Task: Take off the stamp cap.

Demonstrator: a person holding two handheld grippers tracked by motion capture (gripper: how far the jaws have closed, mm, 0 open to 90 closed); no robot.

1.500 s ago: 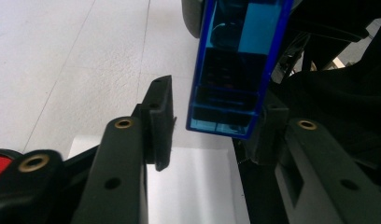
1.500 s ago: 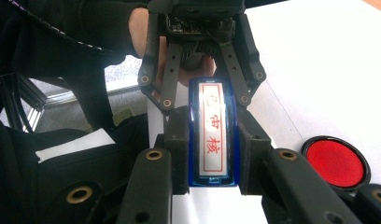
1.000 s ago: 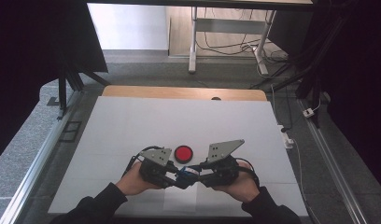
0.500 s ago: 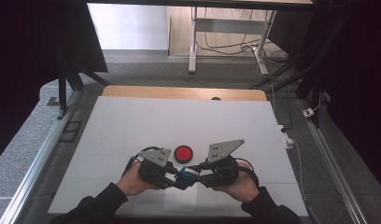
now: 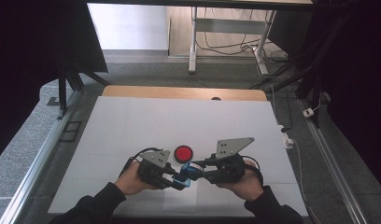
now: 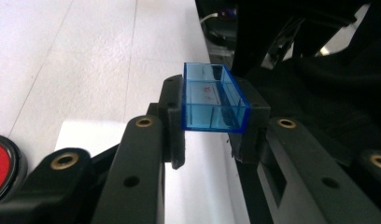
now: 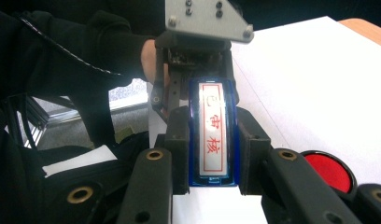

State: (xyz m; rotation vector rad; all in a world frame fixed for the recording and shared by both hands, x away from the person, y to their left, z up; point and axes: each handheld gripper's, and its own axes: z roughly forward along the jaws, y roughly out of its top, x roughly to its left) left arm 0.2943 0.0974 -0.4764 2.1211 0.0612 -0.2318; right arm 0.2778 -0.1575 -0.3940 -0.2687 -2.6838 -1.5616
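A rectangular stamp with a blue transparent body (image 7: 213, 133) is held between the two grippers near the table's front edge, just in front of the red ink pad (image 5: 183, 152). The right gripper (image 7: 212, 149) is closed on the stamp body by its long sides, with the red-character face turned toward that gripper's camera. The left gripper (image 6: 212, 119) is clamped on a blue transparent box-shaped piece (image 6: 212, 98), open side toward its camera; judged to be the stamp's cap, though whether it is seated on the body or separated cannot be told. In the high view the two grippers meet nose to nose at the blue part (image 5: 187, 171) above the white table sheet (image 5: 132, 121). Opposed grips of this kind suggest a pull-apart or push-together action along one axis. The pad is kept close, probably for inking.
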